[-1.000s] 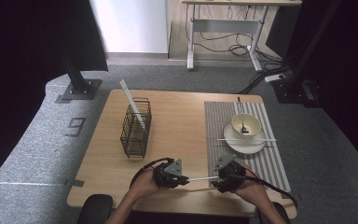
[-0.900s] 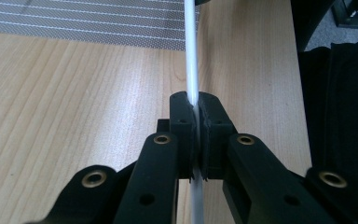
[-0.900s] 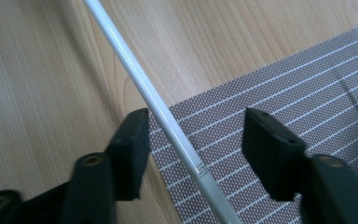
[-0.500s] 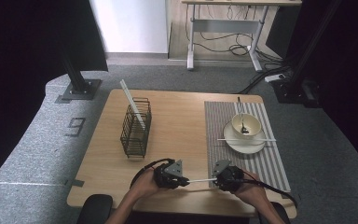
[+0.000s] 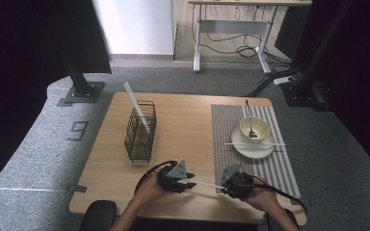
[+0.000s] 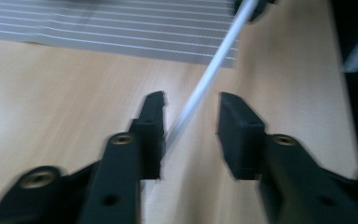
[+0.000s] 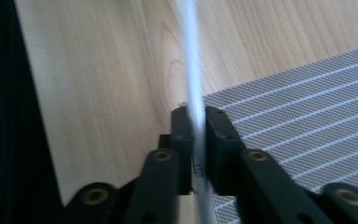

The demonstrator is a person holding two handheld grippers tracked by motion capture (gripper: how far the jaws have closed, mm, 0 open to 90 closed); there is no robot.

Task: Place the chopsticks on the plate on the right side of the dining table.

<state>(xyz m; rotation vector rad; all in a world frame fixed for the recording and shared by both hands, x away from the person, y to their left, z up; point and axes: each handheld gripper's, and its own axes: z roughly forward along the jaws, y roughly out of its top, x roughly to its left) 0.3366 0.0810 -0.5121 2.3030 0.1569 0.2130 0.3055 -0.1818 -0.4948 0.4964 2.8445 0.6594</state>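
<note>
A thin white chopstick [image 5: 207, 184] spans the gap between my two grippers near the table's front edge. My right gripper [image 5: 225, 185] is shut on one end of it; in the right gripper view the chopstick [image 7: 191, 60] runs straight up from the closed jaws of the right gripper [image 7: 196, 116]. My left gripper [image 5: 189, 180] is open around the other end. In the left gripper view the chopstick [image 6: 209, 70] lies between the spread jaws of the left gripper [image 6: 191, 116], close against the left one.
A black wire basket [image 5: 139, 130] stands mid-left with a white stick [image 5: 136, 108] leaning out of it. On the striped mat [image 5: 279, 168] at right sit a plate [image 5: 241, 147], a bowl [image 5: 260, 127] with a spoon [image 5: 249, 118], and another chopstick [image 5: 274, 144] across the plate.
Both hands stay at the front edge with the chopstick between them. The right gripper has shifted very slightly left.
</note>
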